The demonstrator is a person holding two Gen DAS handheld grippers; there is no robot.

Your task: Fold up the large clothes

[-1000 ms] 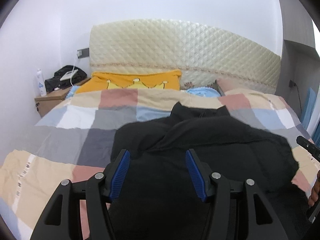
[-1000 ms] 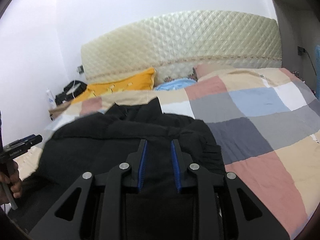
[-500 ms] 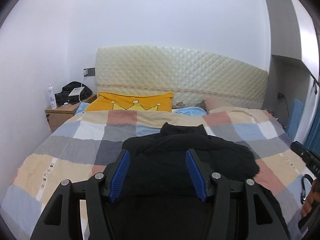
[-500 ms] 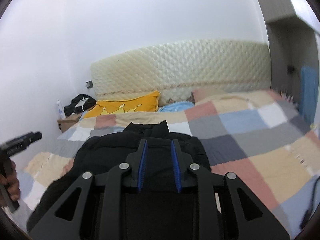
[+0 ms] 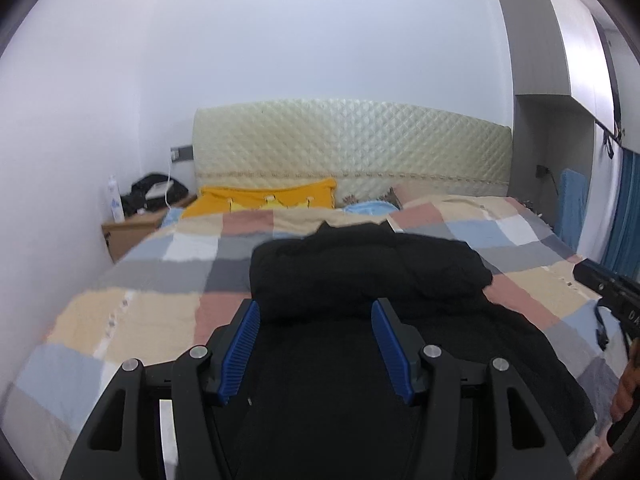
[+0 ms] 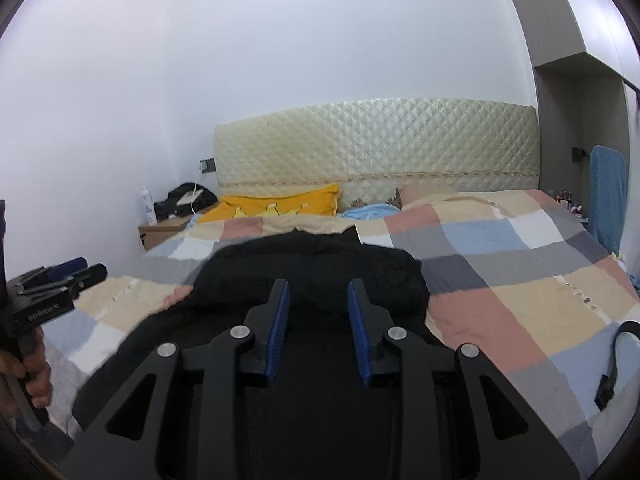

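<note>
A large black garment (image 5: 368, 276) lies on the checked bedspread (image 5: 152, 304), its far part folded into a thick bundle with the collar toward the headboard. It also shows in the right wrist view (image 6: 316, 268). My left gripper (image 5: 314, 344) is open and empty, held above the garment's near part. My right gripper (image 6: 317, 322) is open with a narrower gap and empty, also above the near part. Each gripper shows at the edge of the other's view, the right one (image 5: 608, 292) and the left one (image 6: 44, 292).
A padded cream headboard (image 5: 352, 148) stands at the back with a yellow pillow (image 5: 264, 198) and a blue pillow (image 5: 368, 208). A wooden nightstand (image 5: 132, 228) with a bottle and a black bag is at the left. A black strap (image 6: 614, 364) lies on the bed's right edge.
Both grippers have pulled back and up from the garment, so more of the room shows. The right gripper's gap has widened. The garment's far part now lies folded over.
</note>
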